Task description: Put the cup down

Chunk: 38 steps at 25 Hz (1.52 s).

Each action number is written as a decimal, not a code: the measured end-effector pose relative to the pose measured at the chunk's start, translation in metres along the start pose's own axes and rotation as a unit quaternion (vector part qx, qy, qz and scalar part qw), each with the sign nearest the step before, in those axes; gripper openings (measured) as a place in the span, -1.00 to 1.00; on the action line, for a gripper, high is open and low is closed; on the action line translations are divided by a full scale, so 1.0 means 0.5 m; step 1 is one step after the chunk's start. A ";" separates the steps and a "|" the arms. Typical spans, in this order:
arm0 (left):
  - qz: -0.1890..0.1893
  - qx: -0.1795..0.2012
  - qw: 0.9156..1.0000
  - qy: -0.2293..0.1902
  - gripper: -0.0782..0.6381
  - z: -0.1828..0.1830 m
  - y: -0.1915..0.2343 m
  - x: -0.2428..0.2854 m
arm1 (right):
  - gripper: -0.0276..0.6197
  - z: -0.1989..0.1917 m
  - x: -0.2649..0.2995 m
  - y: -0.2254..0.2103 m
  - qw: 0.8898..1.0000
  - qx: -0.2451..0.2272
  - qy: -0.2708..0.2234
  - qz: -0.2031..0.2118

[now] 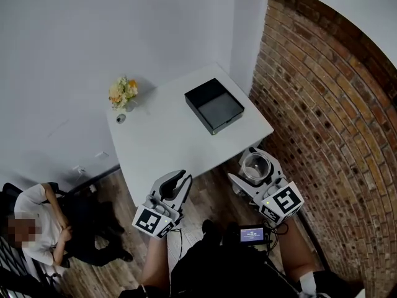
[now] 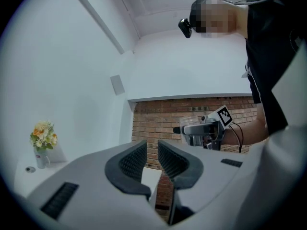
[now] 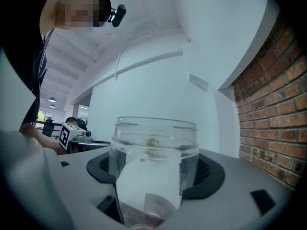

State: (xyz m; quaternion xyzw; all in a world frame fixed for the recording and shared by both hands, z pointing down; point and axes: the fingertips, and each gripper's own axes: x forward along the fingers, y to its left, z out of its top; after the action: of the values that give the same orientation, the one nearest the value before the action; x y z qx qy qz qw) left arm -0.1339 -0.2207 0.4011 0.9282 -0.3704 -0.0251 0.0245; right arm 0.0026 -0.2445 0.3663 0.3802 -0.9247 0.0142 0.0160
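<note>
A clear plastic cup [image 1: 254, 165] with a threaded rim stands upright between the fingers of my right gripper [image 1: 253, 169], which is shut on it. The right gripper view shows the cup [image 3: 156, 152] filling the gap of the right gripper [image 3: 156, 176], with the dark pads against both its sides. The cup hangs just off the near right corner of the white table [image 1: 161, 148], over the floor. My left gripper [image 1: 177, 184] hovers off the table's near edge. Its jaws stand almost together with nothing between them [image 2: 152, 150].
A black open tray [image 1: 214, 104] lies on the table's far right. A vase of flowers [image 1: 123, 92] and a small round object [image 1: 120, 118] stand at its far left. A brick wall [image 1: 329, 117] runs along the right. A person [image 1: 37, 228] sits at the lower left.
</note>
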 end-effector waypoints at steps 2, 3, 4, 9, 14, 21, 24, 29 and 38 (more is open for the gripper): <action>0.006 0.001 1.000 0.002 -0.60 -0.005 0.000 0.005 | 0.23 -0.002 0.002 -0.006 1.000 -0.004 0.000 0.003; 0.007 0.001 1.000 0.004 -0.60 -0.007 0.000 0.008 | 0.23 -0.003 0.003 -0.010 1.000 -0.004 -0.001 0.005; 0.009 0.000 1.000 0.004 -0.60 -0.008 0.000 0.011 | 0.23 -0.004 0.004 -0.014 1.000 -0.004 -0.002 0.007; 0.021 0.001 1.000 0.004 -0.57 -0.008 0.007 0.031 | 0.23 -0.010 0.020 -0.036 1.000 -0.005 -0.002 0.017; 0.032 -0.001 0.999 0.002 -0.51 -0.014 0.019 0.053 | 0.23 -0.019 0.048 -0.064 1.000 -0.009 -0.006 0.028; 0.046 -0.007 0.999 0.002 -0.51 -0.020 0.043 0.075 | 0.23 -0.030 0.126 -0.119 0.999 -0.017 -0.014 0.041; 0.054 -0.009 0.999 0.005 -0.51 -0.030 0.056 0.078 | 0.23 -0.040 0.168 -0.153 0.999 -0.009 -0.021 0.041; 0.061 -0.013 0.998 0.011 -0.48 -0.048 0.079 0.081 | 0.23 -0.045 0.245 -0.200 0.999 -0.027 -0.027 0.036; 0.064 -0.023 0.998 0.015 -0.43 -0.074 0.121 0.091 | 0.23 -0.056 0.391 -0.260 0.997 -0.057 -0.048 0.030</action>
State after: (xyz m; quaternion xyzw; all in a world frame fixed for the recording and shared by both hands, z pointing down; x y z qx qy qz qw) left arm -0.1400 -0.2950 0.4406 0.9023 -0.4275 -0.0184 0.0532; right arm -0.0443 -0.4730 0.4037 0.3509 -0.9347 -0.0567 -0.0075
